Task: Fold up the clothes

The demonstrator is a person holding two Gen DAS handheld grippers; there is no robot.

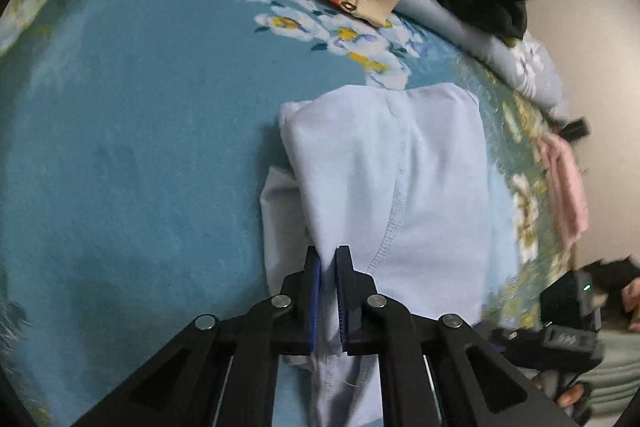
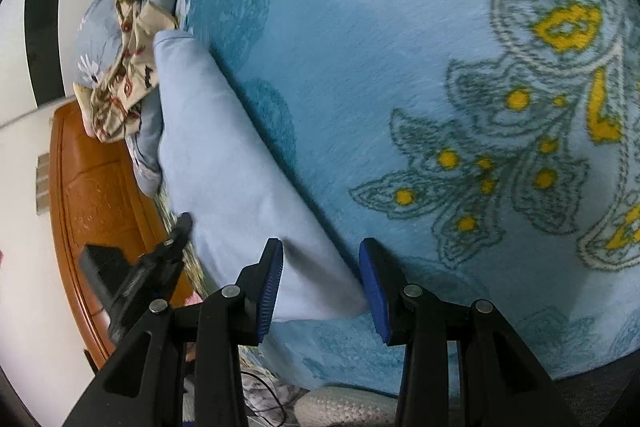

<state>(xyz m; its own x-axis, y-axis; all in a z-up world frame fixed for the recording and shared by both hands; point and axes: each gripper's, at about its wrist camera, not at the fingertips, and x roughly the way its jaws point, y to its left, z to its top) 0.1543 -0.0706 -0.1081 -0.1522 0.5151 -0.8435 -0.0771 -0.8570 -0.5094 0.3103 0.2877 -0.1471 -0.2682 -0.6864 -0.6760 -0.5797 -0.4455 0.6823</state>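
I judge the folding well along: the pale blue garment (image 1: 384, 187) lies doubled into a narrow bundle on the blue floral bed (image 1: 140, 127), while other clothes at the far edge look unfolded. My left claw (image 1: 328, 291) pinches its near edge, almost closed. My right claw (image 2: 320, 283) stands partly open around its corner without pressing.

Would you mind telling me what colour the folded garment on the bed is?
The folded garment is plain pale blue, seen best from the left wrist view.

the near end of the pale blue garment (image 1: 384, 187) is hidden under the left gripper (image 1: 328, 291); the pink cloth (image 1: 564, 183) at the bed's edge is blurred.
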